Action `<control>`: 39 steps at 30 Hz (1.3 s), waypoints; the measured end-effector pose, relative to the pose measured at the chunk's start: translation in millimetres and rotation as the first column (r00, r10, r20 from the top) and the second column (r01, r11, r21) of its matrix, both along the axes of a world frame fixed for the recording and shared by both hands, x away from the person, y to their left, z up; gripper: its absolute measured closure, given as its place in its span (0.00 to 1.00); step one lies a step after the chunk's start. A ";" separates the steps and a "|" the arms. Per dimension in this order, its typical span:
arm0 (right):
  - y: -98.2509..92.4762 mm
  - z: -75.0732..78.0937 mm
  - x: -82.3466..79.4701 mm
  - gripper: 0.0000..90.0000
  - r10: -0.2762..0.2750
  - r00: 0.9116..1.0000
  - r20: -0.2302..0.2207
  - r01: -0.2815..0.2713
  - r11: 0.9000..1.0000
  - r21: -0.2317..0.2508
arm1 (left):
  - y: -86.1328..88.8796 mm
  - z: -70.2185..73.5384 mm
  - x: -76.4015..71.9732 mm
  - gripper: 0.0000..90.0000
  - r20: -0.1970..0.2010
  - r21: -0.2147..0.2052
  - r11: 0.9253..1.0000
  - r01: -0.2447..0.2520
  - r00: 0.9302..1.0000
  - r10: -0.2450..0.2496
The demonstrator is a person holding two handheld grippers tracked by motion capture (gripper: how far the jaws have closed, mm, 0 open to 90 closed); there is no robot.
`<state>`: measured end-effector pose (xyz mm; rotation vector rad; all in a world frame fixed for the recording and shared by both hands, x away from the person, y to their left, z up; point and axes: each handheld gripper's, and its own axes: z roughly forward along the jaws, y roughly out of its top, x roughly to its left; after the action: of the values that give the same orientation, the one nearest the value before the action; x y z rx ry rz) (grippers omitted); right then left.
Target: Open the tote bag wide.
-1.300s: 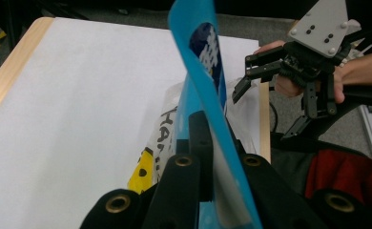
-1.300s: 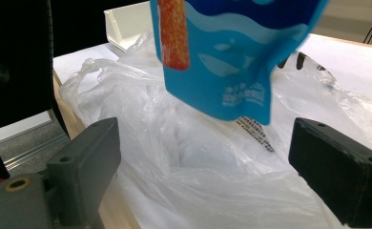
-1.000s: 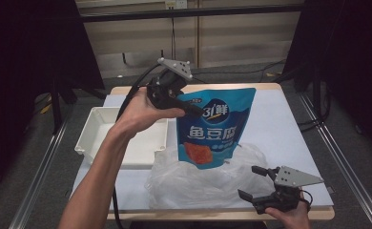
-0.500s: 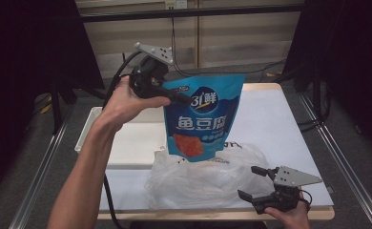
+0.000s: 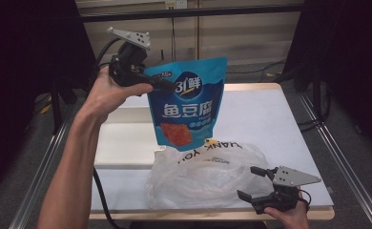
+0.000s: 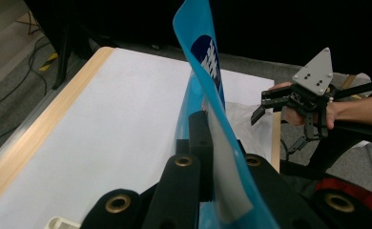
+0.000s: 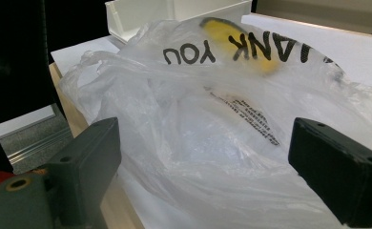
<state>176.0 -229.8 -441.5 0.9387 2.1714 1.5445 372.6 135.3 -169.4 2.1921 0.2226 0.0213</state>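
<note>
On the front of the blue snack pouch (image 5: 188,102), a dark blue oval at the top carries white lettering that reads roughly "31鲜". Below it sit three big white Chinese characters, "鱼豆腐". A row of small round badges under those characters is too tiny to read. Down on the clear plastic bag (image 5: 208,176), black capitals spell "THANK YOU", upside down from the high view with the first letter tucked behind the pouch. In the right gripper view, that bag (image 7: 212,138) shows "YOU" and "ANK", also inverted, plus a block of fine black print too small to make out.
</note>
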 end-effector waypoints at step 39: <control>3.2 -3.0 1.2 0.12 0.022 0.999 -0.025 -0.023 1.000 -0.003 | 98.0 -7.9 44.2 1.00 0.000 0.024 0.965 -0.260 0.966 0.260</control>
<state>177.2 -226.6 -444.5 0.9409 2.2083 1.5472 416.7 233.2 -177.3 2.1729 0.5131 0.1672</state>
